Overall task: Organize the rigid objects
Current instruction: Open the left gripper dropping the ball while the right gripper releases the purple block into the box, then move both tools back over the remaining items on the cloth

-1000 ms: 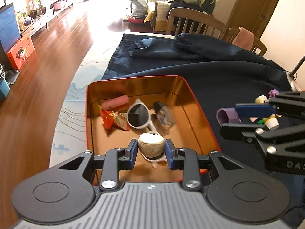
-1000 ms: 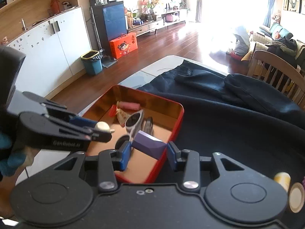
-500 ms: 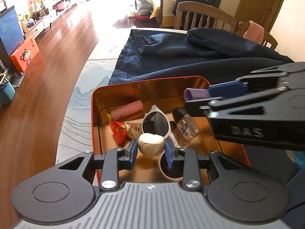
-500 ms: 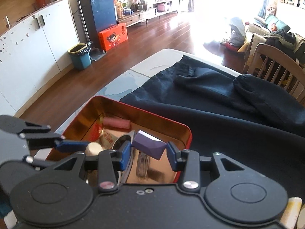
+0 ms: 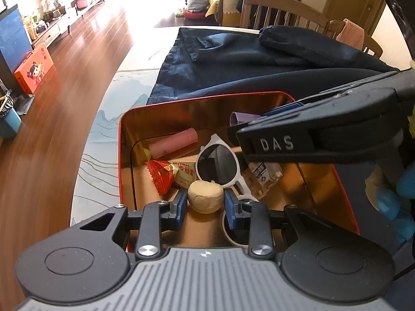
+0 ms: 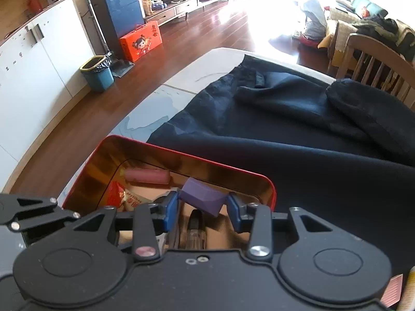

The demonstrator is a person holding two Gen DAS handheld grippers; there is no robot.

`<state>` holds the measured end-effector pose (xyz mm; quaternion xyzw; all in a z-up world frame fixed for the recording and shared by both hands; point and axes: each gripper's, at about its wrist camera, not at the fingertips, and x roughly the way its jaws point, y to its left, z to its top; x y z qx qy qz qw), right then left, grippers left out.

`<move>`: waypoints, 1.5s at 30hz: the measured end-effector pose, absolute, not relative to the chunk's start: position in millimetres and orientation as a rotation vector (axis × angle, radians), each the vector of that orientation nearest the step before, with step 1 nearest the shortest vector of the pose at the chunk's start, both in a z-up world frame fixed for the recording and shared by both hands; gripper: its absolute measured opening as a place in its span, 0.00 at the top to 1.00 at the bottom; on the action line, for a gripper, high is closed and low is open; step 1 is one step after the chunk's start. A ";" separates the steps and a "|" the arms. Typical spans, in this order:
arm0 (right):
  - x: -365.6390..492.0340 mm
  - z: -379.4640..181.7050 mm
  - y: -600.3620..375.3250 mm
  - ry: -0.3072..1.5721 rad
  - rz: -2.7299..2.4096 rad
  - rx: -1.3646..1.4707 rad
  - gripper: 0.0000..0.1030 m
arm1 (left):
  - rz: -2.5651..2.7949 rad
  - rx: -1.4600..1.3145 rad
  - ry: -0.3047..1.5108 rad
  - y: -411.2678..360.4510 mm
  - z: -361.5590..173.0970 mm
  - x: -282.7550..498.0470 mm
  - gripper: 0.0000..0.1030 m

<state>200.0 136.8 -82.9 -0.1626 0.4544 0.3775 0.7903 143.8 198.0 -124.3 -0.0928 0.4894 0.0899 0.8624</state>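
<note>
risk entry: your left tongs [image 5: 205, 202] pinch the beige ball [image 5: 205, 198] and your right tongs [image 6: 203, 205] pinch the purple block [image 6: 203, 199], both over the red tin [image 5: 126, 140], block toward its 1 o'clock corner; release together and either could strike the white sunglasses [image 5: 216, 164] or glass bottle [image 5: 264, 175], or your tongs could collide.

tin: the tin [image 5: 124, 160] sits in the frame's centre on the table [image 5: 103, 129], the dark cloth [image 5: 233, 62] behind it
in the tin: cylinder [image 5: 173, 142] at the back left, snack packet [image 5: 168, 172] before it, sunglasses [image 5: 216, 165] in the middle, small bottle [image 5: 264, 175] to their right
chairs: wooden chair [image 5: 280, 10] at upper right, behind the cloth
floor: bin [image 6: 97, 73] and gift box [image 6: 141, 40] at upper left in the right wrist view
</note>
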 end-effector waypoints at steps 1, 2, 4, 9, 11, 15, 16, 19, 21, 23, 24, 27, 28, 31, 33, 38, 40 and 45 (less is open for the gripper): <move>200.8 -83.5 136.7 0.982 0.813 -0.349 0.61 | 0.189 -0.194 1.029 198.1 -125.1 144.2 0.71; 201.4 -84.5 137.0 0.986 0.811 -0.349 0.61 | 0.189 -0.194 1.030 198.2 -126.0 144.8 0.71; 202.7 -86.8 137.4 0.994 0.808 -0.348 0.61 | 0.191 -0.187 1.030 197.4 -126.7 145.6 0.71; 204.7 -88.6 137.6 1.001 0.802 -0.337 0.61 | 0.190 -0.172 1.032 195.0 -127.9 149.0 0.71; 205.6 -88.8 137.2 1.002 0.799 -0.337 0.60 | 0.193 -0.164 1.039 193.5 -128.3 149.5 0.71; 205.1 -89.3 136.2 1.004 0.795 -0.342 0.60 | 0.198 -0.158 1.047 191.5 -128.2 149.7 0.71; 204.7 -89.3 135.6 1.006 0.797 -0.340 0.59 | 0.199 -0.157 1.048 191.4 -128.4 150.0 0.71; 203.1 -89.1 135.2 1.003 0.798 -0.345 0.55 | 0.200 -0.160 1.055 191.0 -129.0 150.9 0.71; 200.9 -88.3 133.4 0.997 0.795 -0.348 0.53 | 0.200 -0.166 1.058 191.1 -129.1 151.2 0.71; 199.3 -87.0 130.9 0.996 0.796 -0.347 0.53 | 0.201 -0.167 1.058 191.9 -128.9 151.5 0.71; 198.3 -85.7 129.3 0.994 0.796 -0.344 0.53 | 0.202 -0.172 1.061 192.3 -129.0 151.3 0.71; 196.3 -81.3 125.2 0.989 0.800 -0.334 0.51 | 0.205 -0.185 1.065 193.7 -129.0 151.7 0.71; 195.1 -79.5 123.2 0.987 0.801 -0.330 0.50 | 0.206 -0.188 1.065 193.6 -128.7 151.0 0.71; 190.9 -72.6 116.6 0.979 0.806 -0.318 0.46 | 0.198 -0.205 1.060 193.7 -127.3 148.0 0.63; 187.7 -67.2 111.3 0.968 0.810 -0.308 0.42 | 0.191 -0.217 1.047 193.3 -124.9 145.2 0.46; 178.7 -49.3 93.7 0.939 0.829 -0.271 0.38 | 0.185 -0.232 1.016 188.9 -114.7 137.4 0.45; 176.2 -41.6 85.2 0.928 0.836 -0.250 0.38 | 0.185 -0.230 1.002 185.7 -109.3 134.6 0.45; 167.4 -24.3 61.6 0.899 0.846 -0.208 0.32 | 0.177 -0.222 0.961 173.0 -93.2 126.1 0.45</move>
